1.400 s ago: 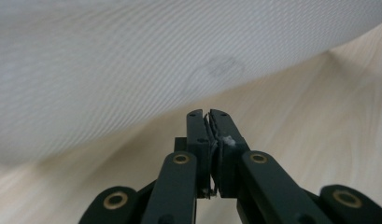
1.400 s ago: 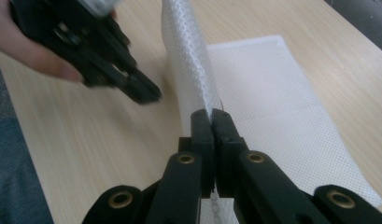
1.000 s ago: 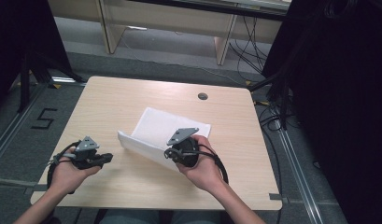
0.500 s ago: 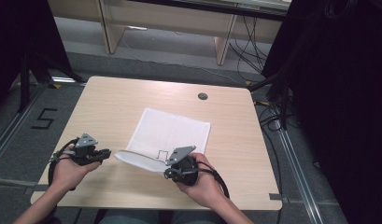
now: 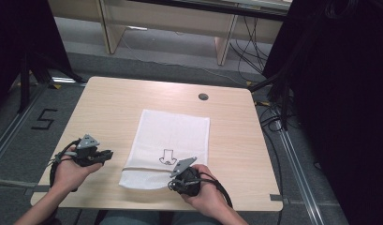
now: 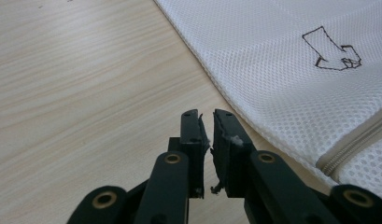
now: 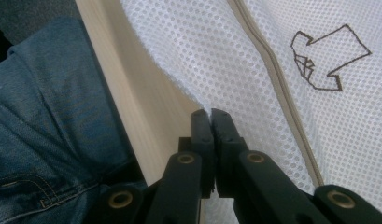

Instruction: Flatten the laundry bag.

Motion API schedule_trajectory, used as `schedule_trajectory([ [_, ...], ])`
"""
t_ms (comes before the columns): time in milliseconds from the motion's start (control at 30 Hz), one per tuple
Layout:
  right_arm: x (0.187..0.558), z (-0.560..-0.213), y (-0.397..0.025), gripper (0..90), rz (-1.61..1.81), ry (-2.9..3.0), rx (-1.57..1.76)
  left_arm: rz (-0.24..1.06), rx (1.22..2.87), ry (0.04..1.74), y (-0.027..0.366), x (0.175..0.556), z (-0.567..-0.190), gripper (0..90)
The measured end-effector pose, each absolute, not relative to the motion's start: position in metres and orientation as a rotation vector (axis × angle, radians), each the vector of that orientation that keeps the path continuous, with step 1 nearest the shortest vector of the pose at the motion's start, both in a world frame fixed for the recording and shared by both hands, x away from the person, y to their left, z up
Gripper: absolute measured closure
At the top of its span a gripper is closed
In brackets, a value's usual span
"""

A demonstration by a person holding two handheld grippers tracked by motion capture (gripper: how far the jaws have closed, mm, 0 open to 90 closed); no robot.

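A white mesh bag (image 5: 173,133) lies flat in the middle of the wooden table (image 5: 114,108), with a black arrow (image 5: 167,157) drawn near its front end. My right gripper (image 5: 172,183) is at the bag's near edge, jaws shut on the mesh (image 7: 216,56) close to the table's front edge. A zipper (image 7: 272,70) runs past the arrow (image 7: 326,58). My left gripper (image 5: 108,153) rests left of the bag, apart from it. Its jaws (image 6: 206,116) are all but closed on nothing, and the bag's side edge (image 6: 282,70) lies just to their right.
A round cable hole (image 5: 203,96) sits at the table's far right. The person's jeans (image 7: 44,116) show just below the table's front edge (image 7: 132,107). A "5" (image 5: 43,119) is marked on the floor to the left.
The right gripper has drawn the bag's raised near edge down and toward the person, so the bag now lies flat. The left gripper has shifted slightly nearer.
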State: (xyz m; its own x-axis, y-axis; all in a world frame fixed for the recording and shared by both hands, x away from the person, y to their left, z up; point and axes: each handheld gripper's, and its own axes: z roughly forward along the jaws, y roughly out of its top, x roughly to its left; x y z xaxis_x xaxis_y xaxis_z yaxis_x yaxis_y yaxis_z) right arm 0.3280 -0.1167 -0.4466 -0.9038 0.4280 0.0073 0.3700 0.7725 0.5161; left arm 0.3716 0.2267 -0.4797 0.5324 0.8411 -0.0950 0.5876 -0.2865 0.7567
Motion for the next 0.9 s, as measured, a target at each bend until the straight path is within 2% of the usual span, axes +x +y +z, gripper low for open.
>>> schedule_trajectory([
  [900,0.353,-0.467,-0.117,89.8,0.726,2.871,0.721,0.393,1.979,1.085,0.205,0.368,-0.473,78.7],
])
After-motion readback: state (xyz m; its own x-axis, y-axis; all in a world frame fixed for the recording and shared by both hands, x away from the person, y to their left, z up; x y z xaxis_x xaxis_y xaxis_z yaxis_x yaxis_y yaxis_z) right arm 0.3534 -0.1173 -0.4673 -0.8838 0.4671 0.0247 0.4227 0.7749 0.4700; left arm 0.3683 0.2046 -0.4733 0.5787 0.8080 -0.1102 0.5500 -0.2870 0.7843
